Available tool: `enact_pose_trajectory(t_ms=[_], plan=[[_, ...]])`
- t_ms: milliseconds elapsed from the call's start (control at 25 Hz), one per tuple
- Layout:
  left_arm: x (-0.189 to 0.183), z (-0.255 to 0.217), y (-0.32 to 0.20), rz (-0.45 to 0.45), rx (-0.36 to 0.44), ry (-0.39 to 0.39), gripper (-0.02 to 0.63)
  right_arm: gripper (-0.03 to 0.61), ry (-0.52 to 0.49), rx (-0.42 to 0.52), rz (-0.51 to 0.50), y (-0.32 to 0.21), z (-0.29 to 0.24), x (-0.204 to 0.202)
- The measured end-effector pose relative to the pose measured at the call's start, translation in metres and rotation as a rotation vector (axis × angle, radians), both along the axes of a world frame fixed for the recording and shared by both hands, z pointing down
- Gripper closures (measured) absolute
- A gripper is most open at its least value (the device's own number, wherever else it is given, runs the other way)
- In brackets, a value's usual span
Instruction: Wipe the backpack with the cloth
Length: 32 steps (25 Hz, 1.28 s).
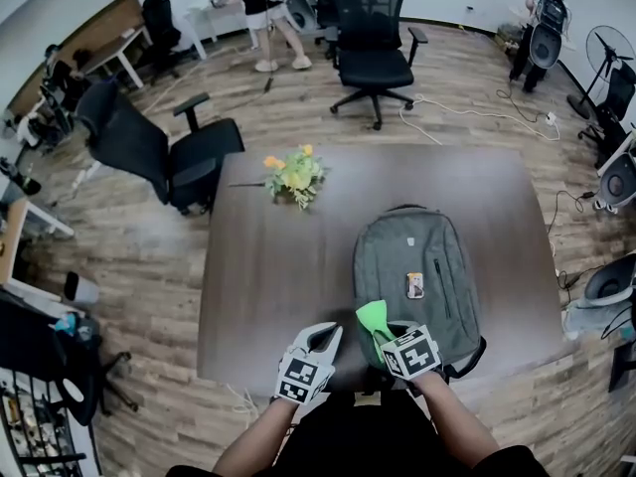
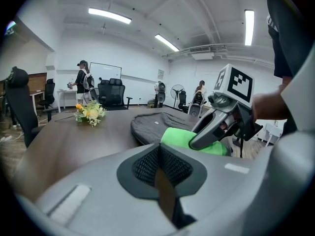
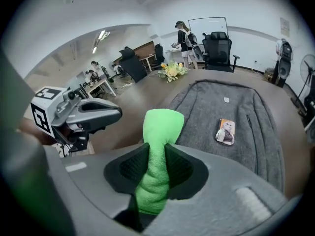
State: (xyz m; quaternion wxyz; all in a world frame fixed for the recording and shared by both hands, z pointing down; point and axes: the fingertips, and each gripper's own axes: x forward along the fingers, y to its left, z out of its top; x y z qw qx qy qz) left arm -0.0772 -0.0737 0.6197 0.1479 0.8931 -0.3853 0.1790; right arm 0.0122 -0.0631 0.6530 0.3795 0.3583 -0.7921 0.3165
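The backpack [image 1: 417, 266] lies flat on the right half of the surface [image 1: 268, 286], reaching its near edge. A card [image 1: 415, 285] lies on the backpack. Flowers [image 1: 294, 177] stand on the surface behind and to the left of the backpack, well apart from it. The cloth [image 1: 373, 318] sits between the right tool's [image 1: 378, 334] jaws, over the backpack's near left corner. The left tool [image 1: 323, 336] is just left of it, over the surface's near edge. Chairs [image 1: 373, 38] stand on the floor beyond the surface.

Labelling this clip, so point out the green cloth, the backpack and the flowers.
green cloth [image 3: 162, 126], right gripper view, its folded free end.
backpack [image 1: 397, 258], head view, bare grey front panel.
flowers [image 1: 295, 177], head view, middle of the bunch.
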Motion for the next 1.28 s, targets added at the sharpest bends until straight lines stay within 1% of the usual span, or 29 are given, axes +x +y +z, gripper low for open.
enact_pose_trajectory(t_ms=[120, 240, 400, 560, 760, 920, 1040, 1280], plan=[[0.001, 0.005, 0.003, 0.02, -0.005, -0.008, 0.594, 0.48, 0.086, 0.026, -0.014, -0.001, 0.004, 0.011], [0.003, 0.006, 0.004, 0.037, -0.011, -0.001, 0.594, 0.48, 0.12, 0.022, 0.017, 0.001, 0.006, 0.027], [0.01, 0.011, 0.001, 0.054, -0.015, 0.001, 0.594, 0.48, 0.15, 0.018, 0.074, 0.0, 0.009, 0.054], [0.022, 0.006, -0.003, 0.067, -0.02, 0.023, 0.594, 0.479, 0.171, 0.018, 0.12, -0.004, 0.008, 0.08], [0.036, 0.002, -0.01, 0.083, -0.007, 0.014, 0.594, 0.479, 0.189, 0.022, 0.155, -0.008, 0.002, 0.107], [0.044, 0.0, -0.008, 0.085, -0.013, 0.011, 0.594, 0.479, 0.215, 0.025, 0.166, -0.007, 0.001, 0.124], [0.049, -0.002, -0.007, 0.092, 0.003, -0.003, 0.594, 0.479, 0.228, 0.027, 0.17, -0.007, 0.0, 0.136], [0.054, -0.005, -0.014, 0.069, 0.009, -0.009, 0.594, 0.48, 0.282, 0.022, 0.171, -0.007, 0.005, 0.167]])
